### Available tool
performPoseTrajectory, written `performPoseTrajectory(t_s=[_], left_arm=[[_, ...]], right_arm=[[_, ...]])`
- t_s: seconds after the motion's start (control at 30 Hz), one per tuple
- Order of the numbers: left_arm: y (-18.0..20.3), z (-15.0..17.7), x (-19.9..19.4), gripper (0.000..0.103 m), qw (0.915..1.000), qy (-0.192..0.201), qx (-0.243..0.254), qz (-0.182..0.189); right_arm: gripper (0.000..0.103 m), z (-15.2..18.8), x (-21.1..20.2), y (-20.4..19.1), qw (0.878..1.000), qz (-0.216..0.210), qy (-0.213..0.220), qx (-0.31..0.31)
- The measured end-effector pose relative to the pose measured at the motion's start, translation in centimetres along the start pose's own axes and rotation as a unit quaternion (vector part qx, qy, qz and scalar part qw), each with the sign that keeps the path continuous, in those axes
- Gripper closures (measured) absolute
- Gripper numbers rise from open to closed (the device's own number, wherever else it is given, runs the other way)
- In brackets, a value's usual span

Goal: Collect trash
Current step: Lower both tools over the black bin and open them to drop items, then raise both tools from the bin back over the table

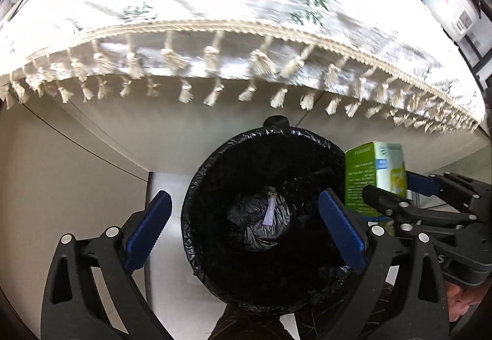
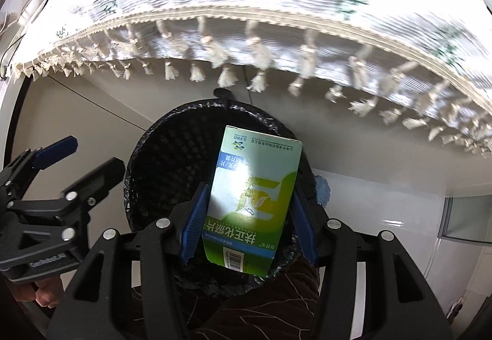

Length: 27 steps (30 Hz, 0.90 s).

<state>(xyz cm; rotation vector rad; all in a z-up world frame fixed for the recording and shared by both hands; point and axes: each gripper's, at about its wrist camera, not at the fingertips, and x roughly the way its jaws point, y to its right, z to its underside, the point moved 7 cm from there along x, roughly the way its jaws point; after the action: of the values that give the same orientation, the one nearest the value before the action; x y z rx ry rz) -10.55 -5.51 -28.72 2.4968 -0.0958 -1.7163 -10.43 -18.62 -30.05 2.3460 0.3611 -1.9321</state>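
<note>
Left fingers point(image 1: 341, 229) spread empty over lined bin point(image 1: 264, 217), right fingers point(image 2: 303, 217) clamped on green box point(image 2: 255, 195)

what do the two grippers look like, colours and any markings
Both the left gripper and the right gripper have matte black frames with triangular cutouts and round silver bolts. Their fingers carry blue pads with ridged inner edges. White lettering marks the left gripper's body in the right wrist view, too blurred to read surely.
</note>
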Motion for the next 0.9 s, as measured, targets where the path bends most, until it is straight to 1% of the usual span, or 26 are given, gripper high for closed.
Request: performPoseTrajectory(t_s=[0.13, 0.33, 0.5, 0.73, 0.83, 0.9], left_arm=[[-1.2, 0.0, -0.6, 0.006, 0.9999, 0.004, -0.006, -0.009], [-2.8, 0.4, -0.8, 0.006, 0.9997, -0.011, -0.019, -0.011], [-3.9, 0.6, -1.1, 0.006, 0.9995, -0.013, -0.023, -0.015], [-4.9, 0.9, -1.0, 0.006, 0.9992, -0.017, -0.032, -0.015], [-4.7, 0.8, -0.9, 0.006, 0.9993, -0.021, -0.028, -0.013], [-4.5, 0.7, -0.6, 0.006, 0.9993, -0.024, -0.026, -0.013]], right_arm=[[0.052, -0.4, 0.6, -1.1, 1.0, 0.001, -0.005, -0.013], [0.052, -0.7, 1.9, -2.2, 1.0, 0.0, -0.012, -0.025], [0.052, -0.9, 2.9, -3.0, 0.999, 0.001, -0.018, -0.032], [0.05, -1.3, 3.0, -3.4, 0.999, 0.007, -0.018, -0.035], [0.043, -1.4, 2.4, -3.0, 0.999, 0.005, -0.016, -0.03], [0.041, -1.5, 2.0, -2.8, 1.0, 0.006, -0.012, -0.027]])
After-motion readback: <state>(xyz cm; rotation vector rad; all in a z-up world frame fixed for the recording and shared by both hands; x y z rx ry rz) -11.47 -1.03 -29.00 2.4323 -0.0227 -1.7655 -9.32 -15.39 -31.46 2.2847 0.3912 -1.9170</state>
